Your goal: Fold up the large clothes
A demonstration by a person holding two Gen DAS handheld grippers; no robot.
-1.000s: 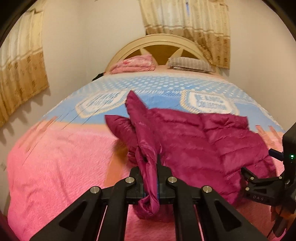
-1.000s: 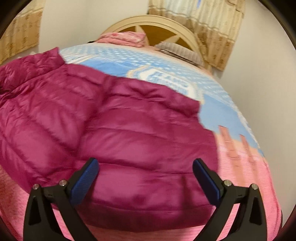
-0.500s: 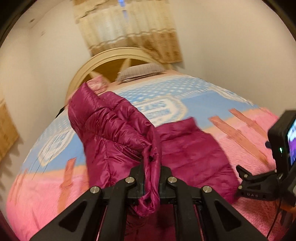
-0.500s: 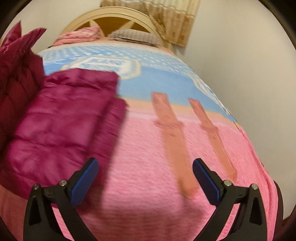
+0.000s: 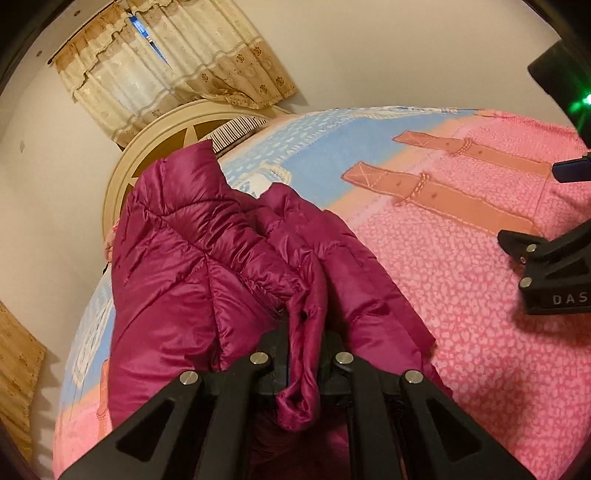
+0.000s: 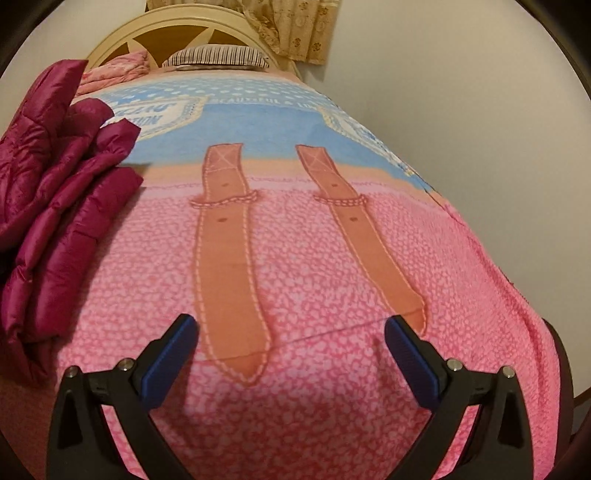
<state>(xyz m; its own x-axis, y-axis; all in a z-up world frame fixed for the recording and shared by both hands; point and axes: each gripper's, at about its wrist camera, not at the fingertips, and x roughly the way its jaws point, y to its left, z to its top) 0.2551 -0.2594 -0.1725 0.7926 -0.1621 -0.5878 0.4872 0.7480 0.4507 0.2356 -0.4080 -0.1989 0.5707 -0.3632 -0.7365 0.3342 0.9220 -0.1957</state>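
A magenta puffer jacket [image 5: 207, 266] lies on the bed, partly lifted and doubled over itself. My left gripper [image 5: 303, 343] is shut on a bunched edge of the jacket, and the fabric hangs through the closed jaws. In the right wrist view the jacket [image 6: 48, 192] shows at the left edge, its quilted layers stacked. My right gripper [image 6: 291, 347] is open and empty, with blue pads [image 6: 170, 354], hovering over the pink bedspread to the right of the jacket. The right gripper also shows at the right edge of the left wrist view [image 5: 546, 273].
The bed carries a pink and blue bedspread [image 6: 332, 280] with printed brown straps [image 6: 225, 251]. A cream headboard [image 6: 177, 33], striped pillow [image 6: 218, 57] and pink pillow [image 6: 118, 70] are at the far end. White wall [image 6: 461, 81] runs along the bed's right side. Curtains [image 5: 166, 70] hang behind.
My left gripper has lifted the jacket's edge and carried it over to the right, doubling the jacket. My right gripper has swung right, off the jacket, over bare bedspread.
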